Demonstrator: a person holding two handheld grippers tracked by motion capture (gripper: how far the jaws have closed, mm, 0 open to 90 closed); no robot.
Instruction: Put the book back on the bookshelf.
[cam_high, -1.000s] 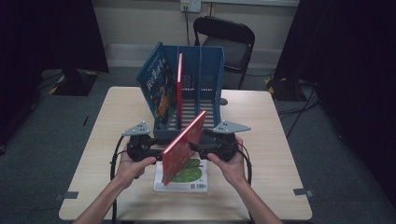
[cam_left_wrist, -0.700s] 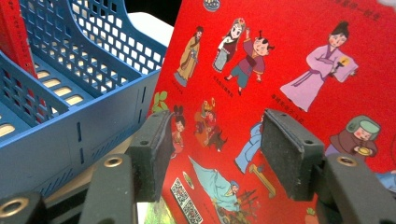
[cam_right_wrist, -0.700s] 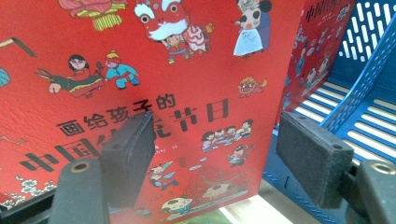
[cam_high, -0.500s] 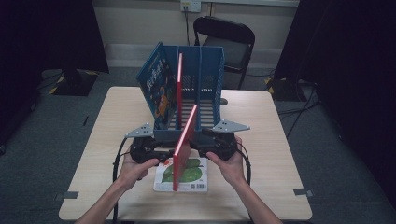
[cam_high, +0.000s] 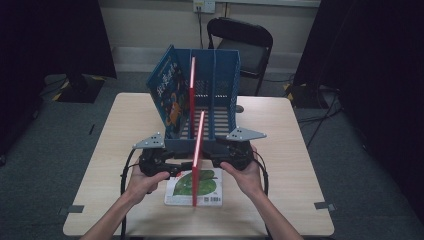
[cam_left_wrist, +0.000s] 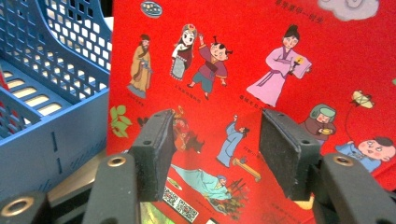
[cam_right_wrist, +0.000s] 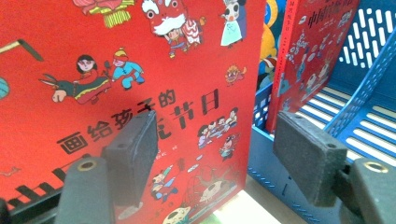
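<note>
Grey carpet and dark curtains surround the pale wooden surface, with a black chair at its far side. On the surface stands a blue rack holding a red book and a blue book. Another red book stands upright on edge between the two sets of jaws, over a green book lying flat. The left gripper and right gripper press it from either side; both sets of jaws are spread apart, flat against its covers, gripping nothing.
</note>
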